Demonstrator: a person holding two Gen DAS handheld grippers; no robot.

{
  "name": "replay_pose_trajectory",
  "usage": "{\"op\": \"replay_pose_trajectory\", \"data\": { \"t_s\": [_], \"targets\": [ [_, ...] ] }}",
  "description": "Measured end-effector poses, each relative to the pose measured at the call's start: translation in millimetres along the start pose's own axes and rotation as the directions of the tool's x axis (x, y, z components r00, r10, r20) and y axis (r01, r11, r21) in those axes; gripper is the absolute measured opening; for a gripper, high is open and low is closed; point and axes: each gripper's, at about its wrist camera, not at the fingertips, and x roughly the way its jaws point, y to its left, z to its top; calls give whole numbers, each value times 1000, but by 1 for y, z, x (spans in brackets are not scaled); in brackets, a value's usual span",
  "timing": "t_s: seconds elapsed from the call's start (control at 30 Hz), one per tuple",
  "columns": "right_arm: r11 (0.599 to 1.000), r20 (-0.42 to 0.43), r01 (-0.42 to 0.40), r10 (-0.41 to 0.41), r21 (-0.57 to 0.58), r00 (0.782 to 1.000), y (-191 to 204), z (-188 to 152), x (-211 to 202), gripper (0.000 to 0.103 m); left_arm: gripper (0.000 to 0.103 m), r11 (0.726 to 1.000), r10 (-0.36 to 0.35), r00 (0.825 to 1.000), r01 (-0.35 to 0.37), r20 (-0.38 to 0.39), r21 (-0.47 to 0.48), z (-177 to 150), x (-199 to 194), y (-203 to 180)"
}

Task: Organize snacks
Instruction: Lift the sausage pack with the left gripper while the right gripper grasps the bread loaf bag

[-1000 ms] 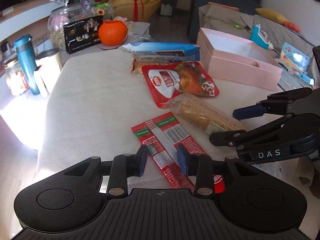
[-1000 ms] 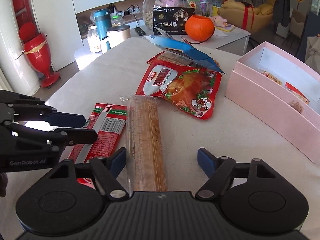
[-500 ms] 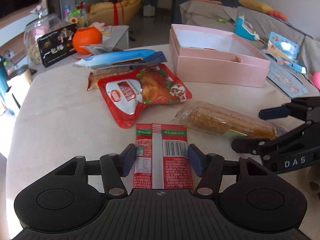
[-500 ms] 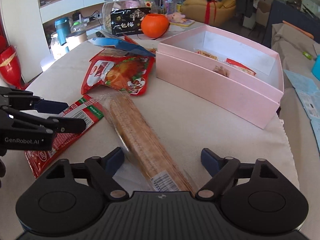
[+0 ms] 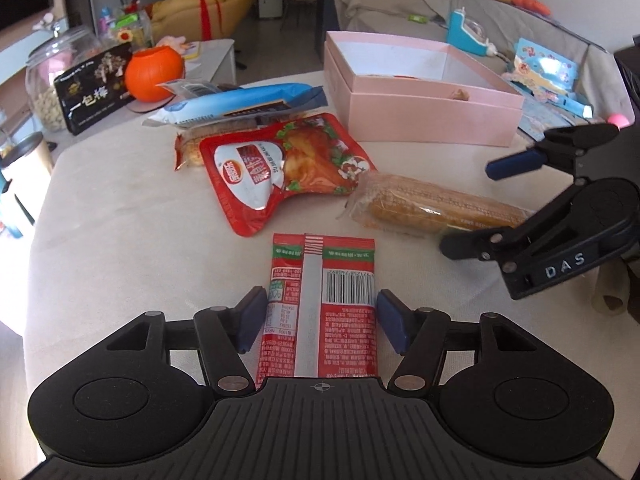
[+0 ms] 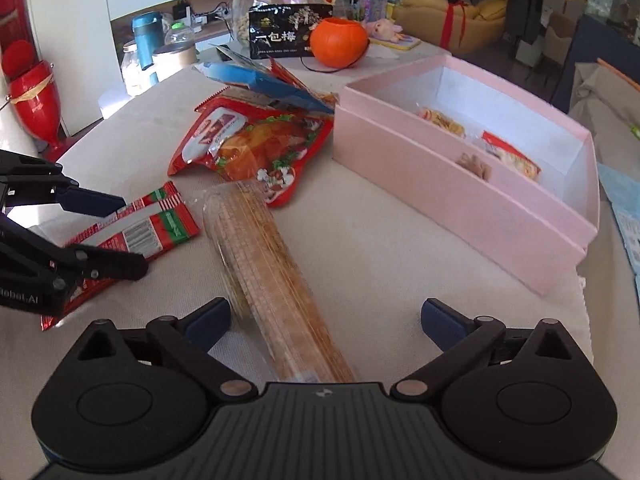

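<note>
The left tool is opening, the red sausage packet lying loose between its jaws on the surface. The right tool is opening astride the wrapped corn cob. Beyond lie the chicken pouch and pink box.

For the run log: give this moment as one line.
left tool: opening, astride sachet | right tool: opening, astride corn | box: open

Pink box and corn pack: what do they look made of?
Pink box: looks like matte paperboard, with stiff straight walls, a white lining and no shine. Corn pack: clear, glossy plastic film, probably vacuum-sealed, since it glints and the kernels show through.
</note>
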Motion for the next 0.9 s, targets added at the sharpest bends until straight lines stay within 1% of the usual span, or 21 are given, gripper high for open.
{"op": "replay_pose_trajectory", "data": {
  "t_s": [0.07,0.1,0.13,0.17,0.2,0.23,0.27,0.3,0.37,0.4,0.47,0.5,0.57,0.67,0.73,0.77,0.8,0.83,0.9],
  "targets": [
    [1000,8,-7,7,-22,1000,6,7,4,88,67,1000,11,1000,-11,-11,6,1,1,-3],
    [999,-4,-32,32,-17,999,7,10,6,73,67,1000,8,1000,-8,-18,4,2,1,-3],
    [997,-14,-74,74,0,997,8,13,5,54,67,1000,0,1000,0,-25,3,1,0,-1],
    [995,-24,-100,100,3,995,8,14,2,46,67,1000,-7,1000,7,-31,3,1,-1,0],
    [995,-28,-100,100,-3,995,10,14,-3,36,67,1000,-15,999,15,-34,6,0,-2,1],
    [995,-30,-104,103,-5,994,9,13,-8,32,65,1000,-20,999,20,-32,6,-2,-4,1],
    [994,-28,-111,111,5,993,7,11,-14,31,62,1000,-16,1000,16,-24,4,-4,-5,2],
    [993,-28,-120,121,23,992,2,8,-20,29,61,1000,-13,1000,13,-16,1,-6,-7,2],
    [988,-28,-139,142,72,990,-11,2,-34,28,54,1000,-10,1000,10,3,-8,-9,-10,0],
    [984,-18,-142,145,103,989,-21,-1,-43,26,52,1000,-27,1000,27,12,-15,-9,-12,-1],
    [981,15,-135,134,141,991,-38,-4,-61,17,52,994,-96,995,97,43,-44,-5,-17,-4],
    [980,32,-128,125,155,992,-45,-4,-69,9,52,992,-117,991,121,67,-48,-1,-19,-7],
    [977,78,-118,106,176,991,-60,-2,-85,9,51,992,-120,988,124,101,-35,9,-22,-15],
    [981,123,-92,72,172,990,-72,-2,-98,9,51,990,-127,986,132,109,-43,20,-18,-21],
    [984,126,-75,55,161,990,-71,-6,-96,11,52,994,-94,990,99,106,-44,21,-11,-25],
    [984,115,-78,60,158,991,-69,-9,-92,13,52,996,-78,992,82,102,-44,20,-8,-26],
    [984,100,-84,69,155,993,-67,-11,-86,24,52,996,-65,993,70,98,-49,18,-5,-27],
    [984,85,-92,80,154,993,-64,-13,-79,39,52,996,-58,994,64,96,-62,16,-3,-26],
    [981,82,-111,100,157,992,-57,-15,-67,55,52,995,-55,993,63,101,-78,12,-3,-25]
  ]
}}
